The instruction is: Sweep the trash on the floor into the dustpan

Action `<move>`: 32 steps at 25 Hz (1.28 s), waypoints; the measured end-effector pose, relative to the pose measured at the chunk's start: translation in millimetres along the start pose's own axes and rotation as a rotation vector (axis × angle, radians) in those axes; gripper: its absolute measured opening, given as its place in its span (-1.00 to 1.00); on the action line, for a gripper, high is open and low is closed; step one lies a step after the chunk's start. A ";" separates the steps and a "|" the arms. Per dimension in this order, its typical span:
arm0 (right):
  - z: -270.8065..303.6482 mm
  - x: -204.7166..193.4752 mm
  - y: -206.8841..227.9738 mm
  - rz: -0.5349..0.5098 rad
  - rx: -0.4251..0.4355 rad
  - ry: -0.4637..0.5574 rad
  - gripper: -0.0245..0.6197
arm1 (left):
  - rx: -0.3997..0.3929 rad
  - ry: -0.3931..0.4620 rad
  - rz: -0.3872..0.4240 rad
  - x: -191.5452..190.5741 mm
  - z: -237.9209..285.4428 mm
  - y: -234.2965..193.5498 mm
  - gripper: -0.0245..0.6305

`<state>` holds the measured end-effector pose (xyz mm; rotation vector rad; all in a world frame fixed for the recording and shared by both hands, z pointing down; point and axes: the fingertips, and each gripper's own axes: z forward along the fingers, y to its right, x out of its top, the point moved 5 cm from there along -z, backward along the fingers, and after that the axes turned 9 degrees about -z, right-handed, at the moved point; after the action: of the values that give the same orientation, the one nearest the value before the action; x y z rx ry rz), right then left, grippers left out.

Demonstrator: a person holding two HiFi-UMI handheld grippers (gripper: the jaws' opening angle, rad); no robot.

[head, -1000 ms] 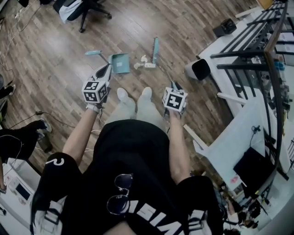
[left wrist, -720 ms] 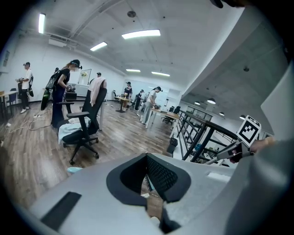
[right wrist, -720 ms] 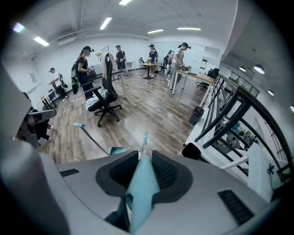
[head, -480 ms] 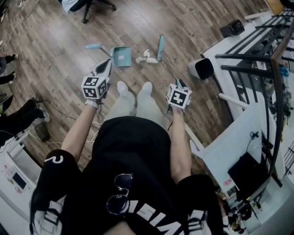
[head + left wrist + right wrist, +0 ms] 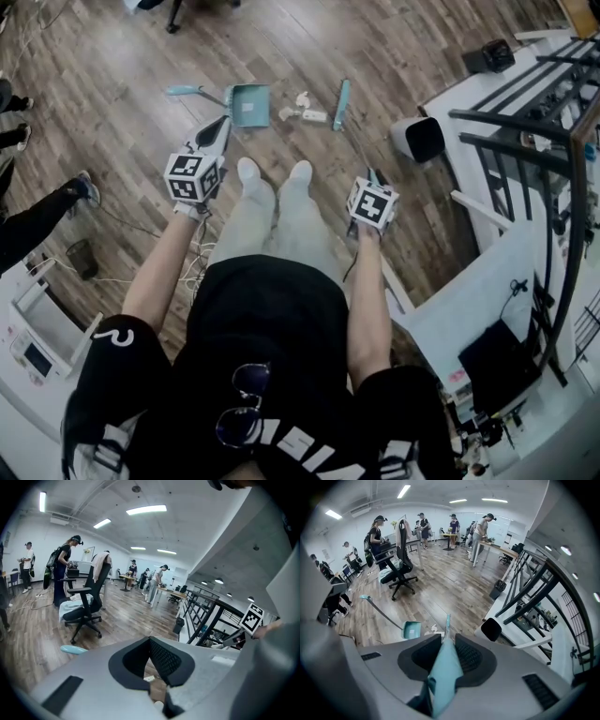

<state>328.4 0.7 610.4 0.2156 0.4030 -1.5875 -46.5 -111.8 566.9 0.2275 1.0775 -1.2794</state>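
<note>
Nearest: right claw [image 5: 446, 641] clamped tight on the teal broom [image 5: 443, 677] by its handle, shaft running forward and down from the jaws; left claw [image 5: 150, 640] pinched together on nothing, tips meeting, bare floor [image 5: 28, 634] beyond. Farther ahead of the right claw: broom head [image 5: 341, 92] down on the boards; white trash [image 5: 302, 105] just left of it; dustpan [image 5: 248, 103] just past the scraps, ahead of the left claw, mouth seemingly toward them, long handle [image 5: 183, 91] leaning away unheld. Best done, by judgement: keep the grip firm; steady the pan's handle with the left claw first, against sliding; then drag the bristles leftward in short, low strokes into the mouth.
</note>
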 end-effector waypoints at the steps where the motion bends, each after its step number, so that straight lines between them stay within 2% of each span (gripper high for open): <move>1: 7.2 -1.2 1.9 0.000 -0.007 -0.009 -0.66 | -0.002 0.000 0.003 -1.0 5.7 -0.8 -0.93; 10: 66.5 -20.6 3.6 -0.018 -0.058 -0.093 -0.66 | 0.018 -0.010 -0.020 -26.7 39.5 -21.0 -0.93; 19: 135.9 -26.2 -37.1 -0.048 -0.045 -0.181 -0.66 | 0.014 -0.017 -0.039 -38.7 53.6 -42.4 -0.93; 22: 145.0 -21.1 -60.4 -0.038 -0.009 -0.176 -0.66 | 0.021 -0.020 -0.051 -42.7 53.4 -53.7 -0.93; 27: 147.4 -10.6 -75.7 -0.076 -0.045 -0.203 -0.66 | 0.030 -0.025 -0.065 -45.9 52.6 -69.0 -0.93; 32: 145.7 -1.0 -97.8 -0.069 -0.037 -0.214 -0.66 | 0.031 -0.023 -0.079 -43.2 46.2 -83.3 -0.93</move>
<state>247.1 -52.6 756.5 0.0021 0.2754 -1.6505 -89.0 -142.8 657.3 0.1948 1.0557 -1.3669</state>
